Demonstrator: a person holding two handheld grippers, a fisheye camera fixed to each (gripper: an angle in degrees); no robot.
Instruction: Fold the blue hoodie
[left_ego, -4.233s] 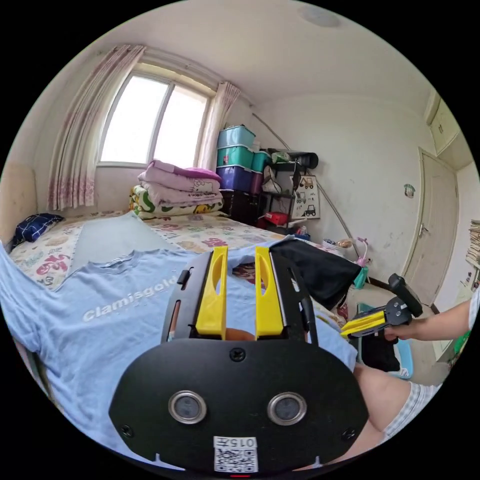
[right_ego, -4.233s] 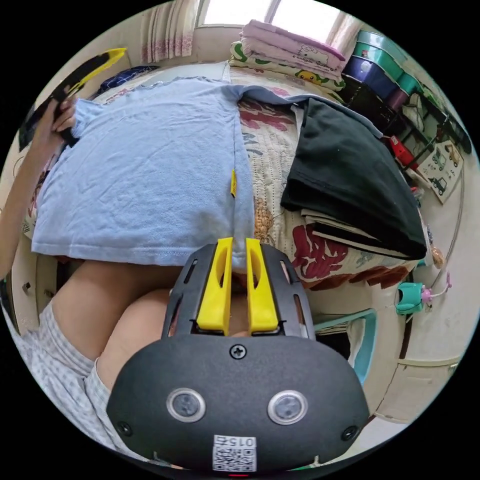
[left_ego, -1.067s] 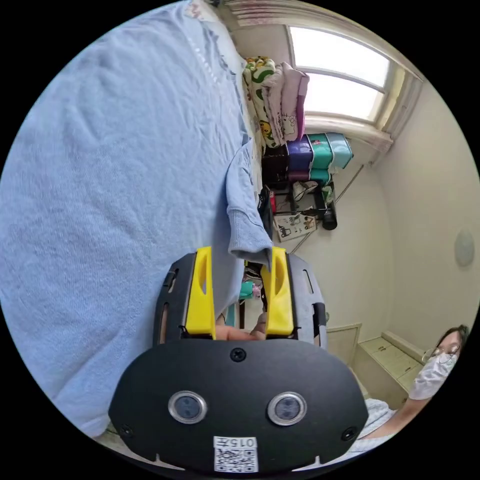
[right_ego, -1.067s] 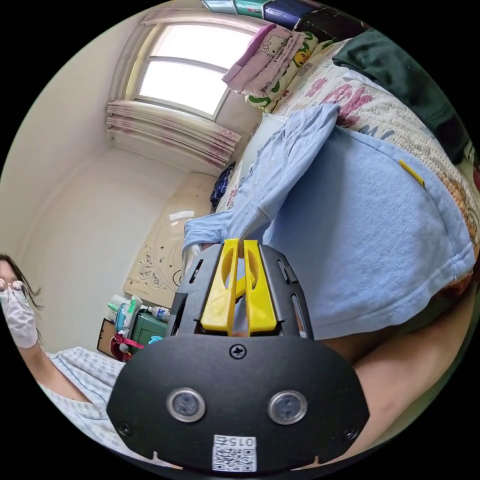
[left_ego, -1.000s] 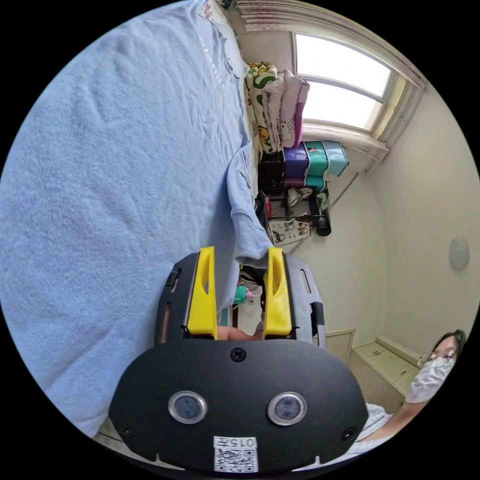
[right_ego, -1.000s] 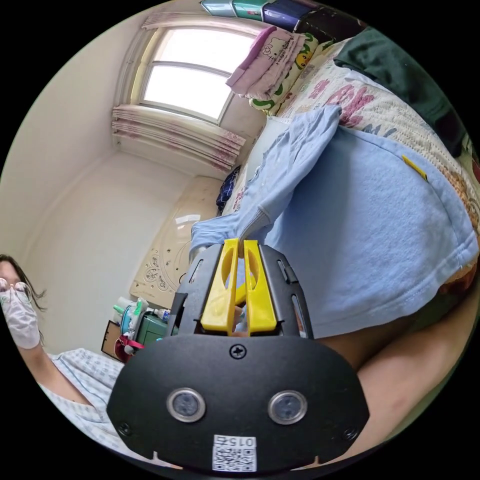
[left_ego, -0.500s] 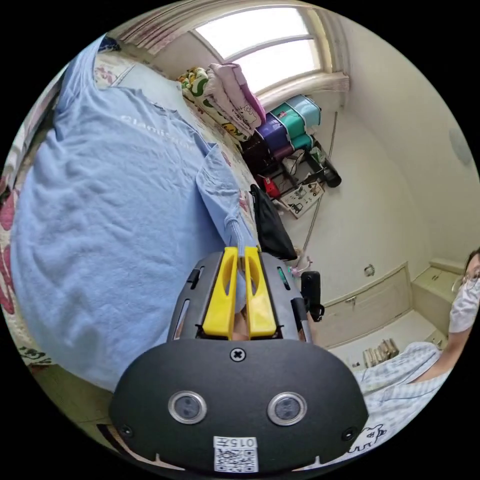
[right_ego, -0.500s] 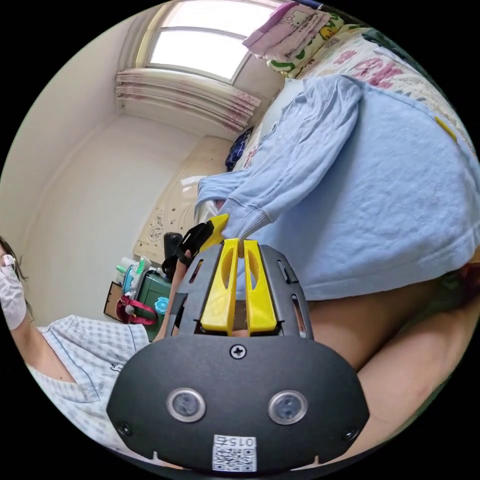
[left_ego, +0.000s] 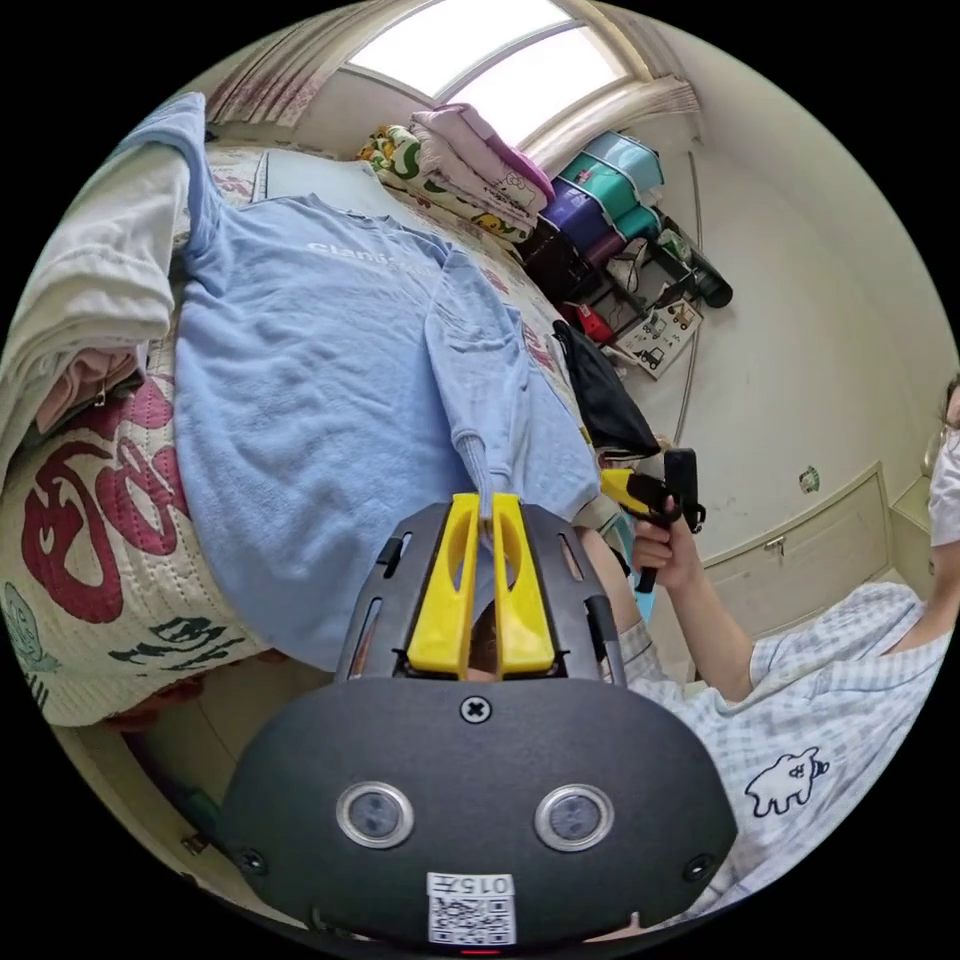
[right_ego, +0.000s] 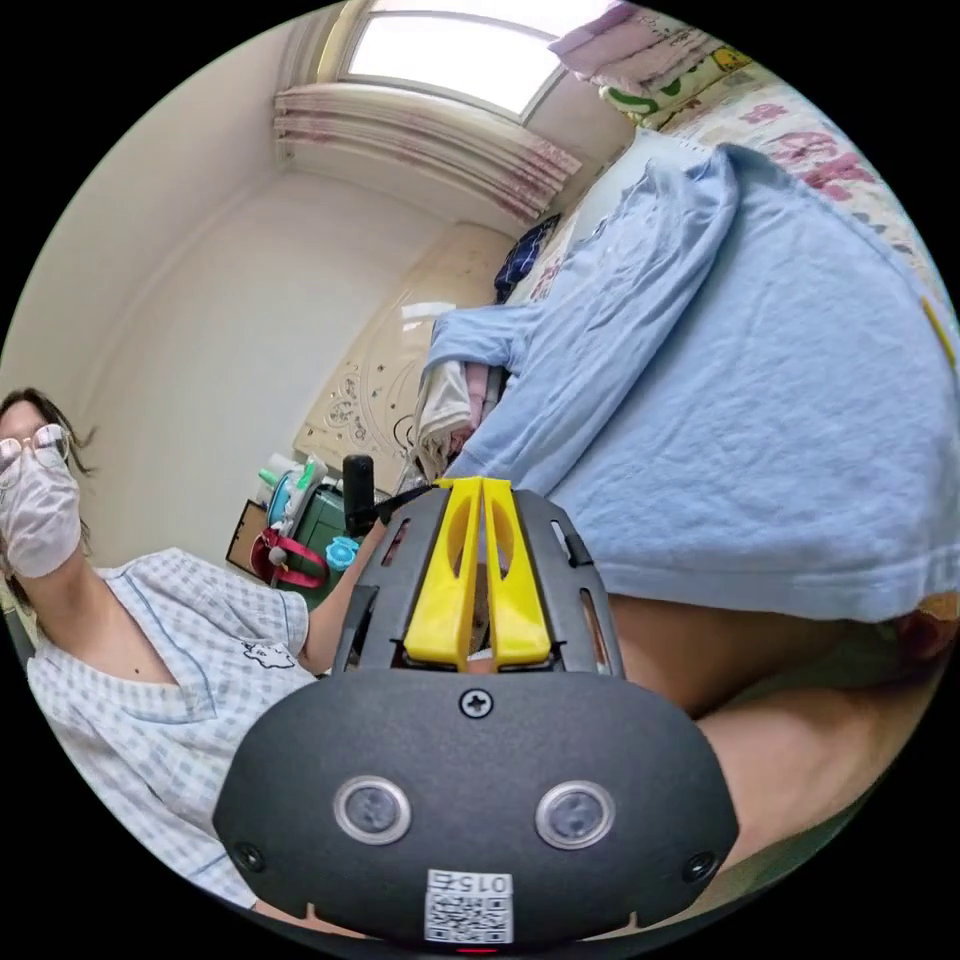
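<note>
While the blue hoodie (left_ego: 300, 360) lies spread flat across a patterned quilt (left_ego: 90, 560) on the bed, its hem hanging over the edge, the left gripper (left_ego: 480, 515) pinches the ribbed cuff of one sleeve folded across the body, both yellow jaws pressed on the fabric. Off the bed's edge, the right gripper (right_ego: 482, 495) has its jaws together on nothing, and it appears in the left gripper view in the person's hand (left_ego: 665, 545). A black garment (left_ego: 600, 395) lies beside the hoodie.
</note>
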